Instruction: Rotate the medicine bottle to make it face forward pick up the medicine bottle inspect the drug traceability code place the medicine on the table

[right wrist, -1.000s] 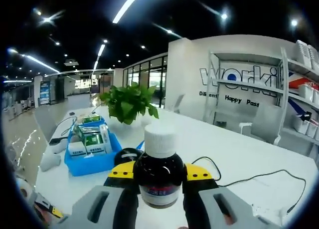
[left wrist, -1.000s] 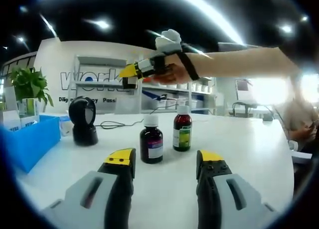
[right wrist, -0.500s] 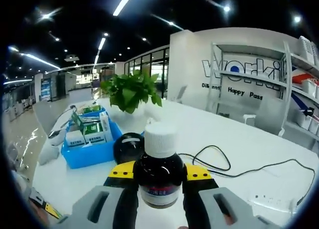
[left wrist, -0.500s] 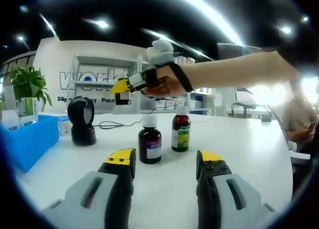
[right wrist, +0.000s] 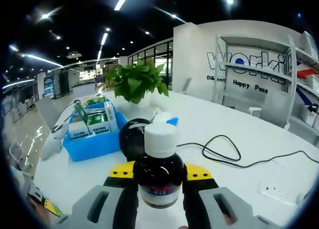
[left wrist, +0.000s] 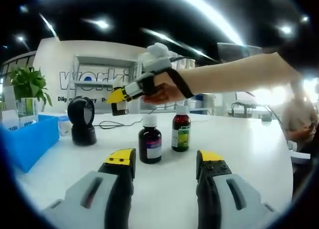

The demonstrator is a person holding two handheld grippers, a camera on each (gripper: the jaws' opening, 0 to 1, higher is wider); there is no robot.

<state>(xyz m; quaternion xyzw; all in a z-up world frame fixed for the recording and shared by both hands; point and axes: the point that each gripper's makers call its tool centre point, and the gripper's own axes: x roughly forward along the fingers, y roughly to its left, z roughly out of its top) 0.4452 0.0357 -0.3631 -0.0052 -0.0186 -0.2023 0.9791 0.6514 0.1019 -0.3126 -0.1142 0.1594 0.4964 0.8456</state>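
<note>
The right tongs (right wrist: 159, 176) are clamped on a dark medicine bottle (right wrist: 159, 176) with a white cap, their yellow-tipped jaws pressing its body from both sides; the bottle stands upright between them, its label facing the camera. In the left gripper view the same tongs (left wrist: 118, 95) are held up in the air above the counter (left wrist: 239, 144) by a person's hand (left wrist: 160, 92), the bottle (left wrist: 118, 107) hanging at their tip, near a black dome-shaped scanner (left wrist: 82, 120) on the counter.

The left tongs (left wrist: 167, 161) hover low over the counter with jaws apart and nothing between them. Just beyond them stand two more bottles side by side: a dark one with a white cap (left wrist: 150, 144) and a reddish one with a green label (left wrist: 182, 131).

In the right gripper view the scanner (right wrist: 133, 139) sits right behind the held bottle. To its left is a blue tray (right wrist: 92, 144) of boxed medicines, behind it a green potted plant (right wrist: 137, 82), and a black cable (right wrist: 224, 154) loops across the white counter (right wrist: 209, 124).
</note>
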